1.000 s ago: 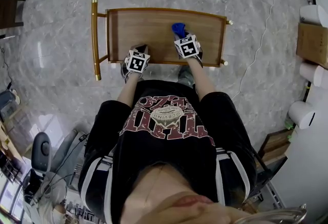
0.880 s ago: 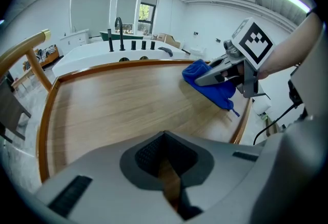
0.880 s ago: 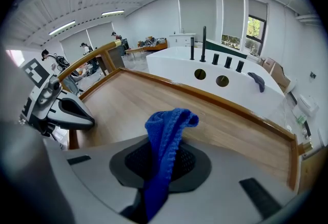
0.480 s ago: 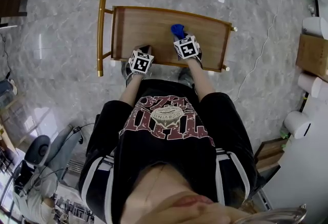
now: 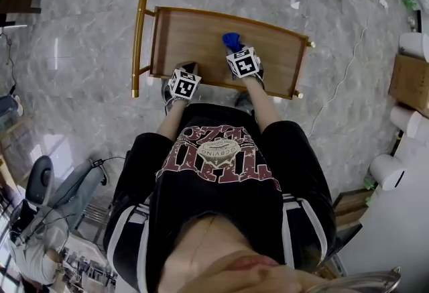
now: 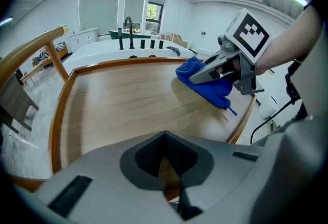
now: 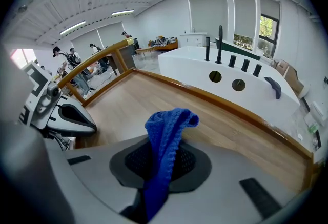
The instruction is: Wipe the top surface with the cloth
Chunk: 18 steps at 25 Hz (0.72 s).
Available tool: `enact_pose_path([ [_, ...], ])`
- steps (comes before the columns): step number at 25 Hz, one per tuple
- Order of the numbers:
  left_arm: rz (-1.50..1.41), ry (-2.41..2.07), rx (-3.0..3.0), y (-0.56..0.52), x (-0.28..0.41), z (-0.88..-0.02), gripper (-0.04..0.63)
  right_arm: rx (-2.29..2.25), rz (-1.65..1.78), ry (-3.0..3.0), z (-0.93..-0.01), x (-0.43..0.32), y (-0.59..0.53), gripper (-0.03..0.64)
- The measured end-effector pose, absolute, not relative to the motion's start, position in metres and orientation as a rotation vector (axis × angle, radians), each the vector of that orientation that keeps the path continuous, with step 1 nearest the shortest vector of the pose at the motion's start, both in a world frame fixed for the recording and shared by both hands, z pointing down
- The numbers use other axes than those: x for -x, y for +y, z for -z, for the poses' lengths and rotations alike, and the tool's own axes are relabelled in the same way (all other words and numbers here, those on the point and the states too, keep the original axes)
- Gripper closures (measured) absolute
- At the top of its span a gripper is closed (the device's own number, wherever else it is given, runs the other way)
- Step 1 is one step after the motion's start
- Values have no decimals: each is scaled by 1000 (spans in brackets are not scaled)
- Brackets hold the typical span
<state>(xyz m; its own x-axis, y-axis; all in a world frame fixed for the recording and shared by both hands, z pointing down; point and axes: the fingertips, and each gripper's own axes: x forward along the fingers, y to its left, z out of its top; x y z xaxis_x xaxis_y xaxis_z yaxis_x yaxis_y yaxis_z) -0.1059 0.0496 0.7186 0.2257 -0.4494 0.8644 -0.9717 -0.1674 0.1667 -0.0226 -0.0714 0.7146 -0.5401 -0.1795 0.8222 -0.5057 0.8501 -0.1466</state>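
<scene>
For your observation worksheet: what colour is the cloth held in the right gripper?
Blue. The cloth shows best in the right gripper view.

there is one wooden top (image 5: 201, 37), one blue cloth (image 5: 232, 39), and two grippers: the left gripper (image 5: 188, 69) and the right gripper (image 5: 236, 49). out at 3 o'clock stand three white rolls (image 5: 387, 165) and one cardboard box (image 5: 407, 80).

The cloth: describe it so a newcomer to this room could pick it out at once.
Find the wooden cart top with the raised rim. Near its middle sits a cloth pinched in the right gripper. It is the only blue, soft thing there.
</scene>
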Motion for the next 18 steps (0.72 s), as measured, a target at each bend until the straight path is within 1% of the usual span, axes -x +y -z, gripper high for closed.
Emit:
enact_pose_path([
  [18, -900, -1380, -1715, 74, 136, -716, 549, -357, -444, -2193, -716, 85, -55, 558],
])
